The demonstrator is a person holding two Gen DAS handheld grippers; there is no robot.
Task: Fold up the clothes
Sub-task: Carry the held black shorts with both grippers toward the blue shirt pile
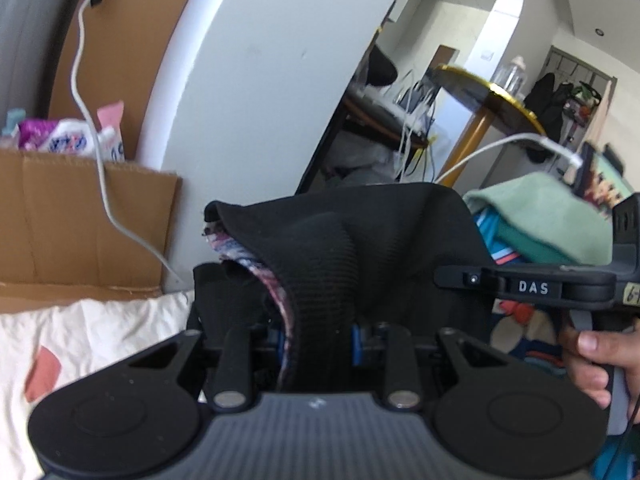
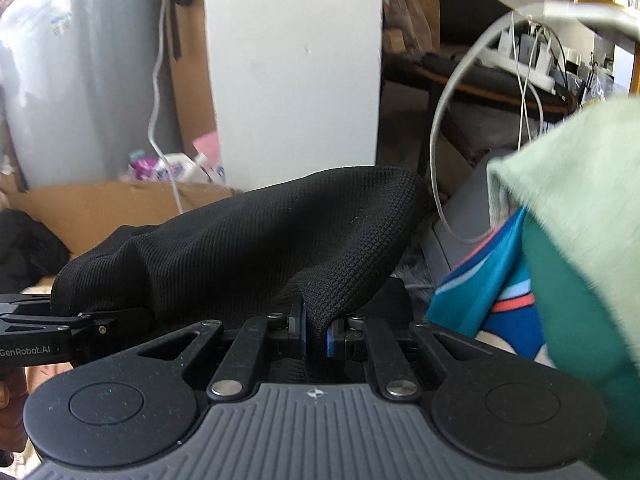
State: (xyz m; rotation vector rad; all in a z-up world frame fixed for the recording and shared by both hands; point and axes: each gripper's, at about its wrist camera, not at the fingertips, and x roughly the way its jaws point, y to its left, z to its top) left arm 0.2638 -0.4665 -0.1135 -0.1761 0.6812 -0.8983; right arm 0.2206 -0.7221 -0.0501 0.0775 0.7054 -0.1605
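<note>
Clothes pile (image 2: 580, 208) crowds right; cardboard box (image 1: 80, 216) left; white pillar (image 2: 292, 72) ahead.

Both grippers clamped, side by side.
Left gripper (image 1: 318, 340): jaws part closed, pads pinching a thick black fold. Right gripper (image 2: 316, 334): jaws nearly together, blue pads (image 2: 330, 342) nipping a thin black fold. A hand (image 1: 596, 360) wraps the right gripper's handle, fingers curled round it.

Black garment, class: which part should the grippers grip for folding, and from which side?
Grip the black garment at its near ribbed edge, approaching from the person's side. That edge bunches into thin folds, and both the left gripper and right gripper already pinch it there.
</note>
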